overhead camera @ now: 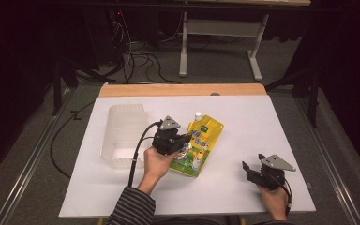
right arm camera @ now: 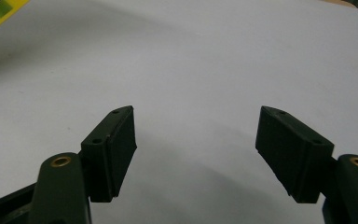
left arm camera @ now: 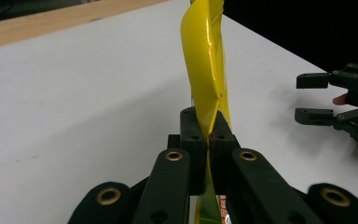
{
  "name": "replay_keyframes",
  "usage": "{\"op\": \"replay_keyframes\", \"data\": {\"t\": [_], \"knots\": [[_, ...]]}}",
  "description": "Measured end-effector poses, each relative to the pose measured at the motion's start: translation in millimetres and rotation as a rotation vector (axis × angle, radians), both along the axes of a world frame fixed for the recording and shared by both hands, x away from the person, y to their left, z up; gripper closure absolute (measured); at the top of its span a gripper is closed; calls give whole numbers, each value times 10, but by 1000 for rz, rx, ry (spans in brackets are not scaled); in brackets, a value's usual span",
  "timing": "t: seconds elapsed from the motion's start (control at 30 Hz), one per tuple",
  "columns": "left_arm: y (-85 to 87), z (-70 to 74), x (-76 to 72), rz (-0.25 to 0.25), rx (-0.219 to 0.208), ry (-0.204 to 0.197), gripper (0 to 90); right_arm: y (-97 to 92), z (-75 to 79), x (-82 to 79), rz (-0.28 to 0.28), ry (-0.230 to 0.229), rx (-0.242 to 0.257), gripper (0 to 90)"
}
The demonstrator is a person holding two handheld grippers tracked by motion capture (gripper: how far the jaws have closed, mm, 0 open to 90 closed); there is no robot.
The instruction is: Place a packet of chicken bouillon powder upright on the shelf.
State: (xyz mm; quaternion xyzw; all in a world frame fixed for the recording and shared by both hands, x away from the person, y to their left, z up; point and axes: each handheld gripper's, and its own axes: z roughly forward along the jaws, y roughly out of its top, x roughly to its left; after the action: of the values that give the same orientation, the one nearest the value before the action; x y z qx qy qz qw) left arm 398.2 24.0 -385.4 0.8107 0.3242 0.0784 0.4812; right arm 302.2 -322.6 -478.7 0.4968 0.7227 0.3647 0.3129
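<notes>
now left gripper (overhead camera: pixel 186 138) fingers (left arm camera: pixel 193 135) pinched tight on yellow pouch (overhead camera: pixel 198 144) edge; right gripper (overhead camera: pixel 249 168) fingers (right arm camera: pixel 114 149) wide apart, empty.

Left gripper (overhead camera: pixel 183 139) clamping yellow pouch (overhead camera: pixel 201 140), clear container (overhead camera: pixel 124 133) beside

Your bench (overhead camera: pixel 243 178) is white with a wooden strip along its far edge; a clear plastic container (overhead camera: pixel 123 135) rests on its left half.
</notes>
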Motion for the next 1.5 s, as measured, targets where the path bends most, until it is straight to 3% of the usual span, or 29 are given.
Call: {"op": "replay_keyframes", "data": {"t": [0.3, 0.57, 0.87, 1.5], "knots": [[111, 124, -32, -14, -30, -8, 888, 1, 0, 0, -1, 5, 5, 292], [183, 249, -96, -19, -60, -57, 888, 2, 0, -4, -3, 1, 0, 292], [346, 328, -127, -4, -94, -75, 886, 8, -3, 0, -4, 1, -4, 293], [808, 478, -136, 115, -123, -117, 884, 0, 0, 1, -4, 3, 5, 297]]}}
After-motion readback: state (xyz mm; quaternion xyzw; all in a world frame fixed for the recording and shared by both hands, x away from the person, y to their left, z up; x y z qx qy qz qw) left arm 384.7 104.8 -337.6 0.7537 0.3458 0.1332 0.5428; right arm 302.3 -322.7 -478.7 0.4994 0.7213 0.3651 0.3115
